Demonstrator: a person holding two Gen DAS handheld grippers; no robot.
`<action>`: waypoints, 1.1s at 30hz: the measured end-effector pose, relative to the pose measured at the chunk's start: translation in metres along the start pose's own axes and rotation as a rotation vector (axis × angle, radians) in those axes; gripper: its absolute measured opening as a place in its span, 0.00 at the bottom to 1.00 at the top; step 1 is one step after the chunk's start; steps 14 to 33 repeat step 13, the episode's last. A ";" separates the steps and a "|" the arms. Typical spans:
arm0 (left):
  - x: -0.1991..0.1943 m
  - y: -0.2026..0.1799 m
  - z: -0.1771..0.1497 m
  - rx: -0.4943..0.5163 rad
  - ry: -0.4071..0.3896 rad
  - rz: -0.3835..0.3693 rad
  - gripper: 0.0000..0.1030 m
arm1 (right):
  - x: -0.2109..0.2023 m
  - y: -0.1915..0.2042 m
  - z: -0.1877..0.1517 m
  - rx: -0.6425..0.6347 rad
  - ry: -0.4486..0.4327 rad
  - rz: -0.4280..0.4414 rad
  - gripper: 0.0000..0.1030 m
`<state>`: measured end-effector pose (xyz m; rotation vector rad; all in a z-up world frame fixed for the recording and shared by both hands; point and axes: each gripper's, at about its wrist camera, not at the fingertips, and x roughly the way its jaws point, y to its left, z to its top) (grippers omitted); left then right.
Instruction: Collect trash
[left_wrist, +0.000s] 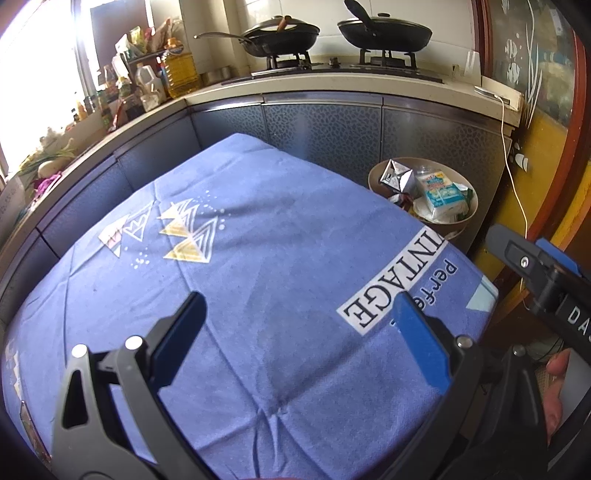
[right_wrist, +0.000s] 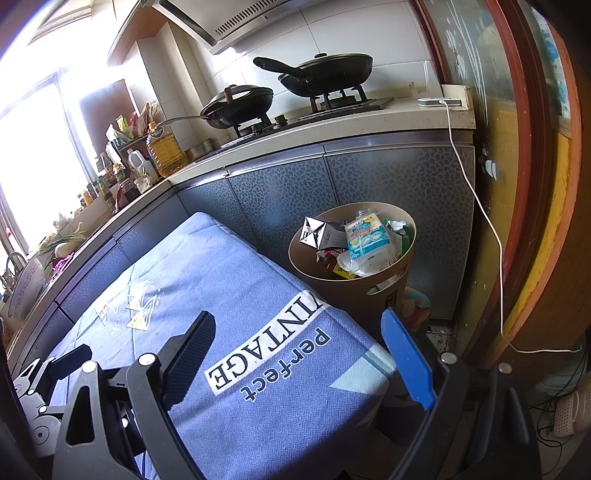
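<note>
Both claws hang released and empty over the blue-clothed bench (left_wrist: 258, 258), the left claw (left_wrist: 299, 332) at lower centre of its view and the right claw (right_wrist: 303, 354) likewise in its own. No loose rubbish shows on the cloth, while the trash bin (right_wrist: 354, 291), centre right in the right view, is heaped with cartons and wrappers. Judging by that, collecting looks about done; any next move calls for finding a stray piece first.

Bin (right_wrist: 354, 291) beside table (right_wrist: 229, 280), cartons (right_wrist: 367, 240) inside (counter (right_wrist: 332, 129) behind)
</note>
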<state>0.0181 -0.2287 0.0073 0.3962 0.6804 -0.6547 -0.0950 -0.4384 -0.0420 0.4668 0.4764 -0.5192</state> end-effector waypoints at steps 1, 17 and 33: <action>-0.001 0.000 0.000 0.003 -0.002 -0.004 0.94 | 0.000 0.000 0.001 0.000 0.000 0.001 0.86; 0.009 0.003 -0.003 -0.016 0.053 -0.036 0.94 | 0.005 -0.001 -0.003 0.001 0.012 -0.001 0.86; 0.009 0.003 -0.003 -0.016 0.053 -0.036 0.94 | 0.005 -0.001 -0.003 0.001 0.012 -0.001 0.86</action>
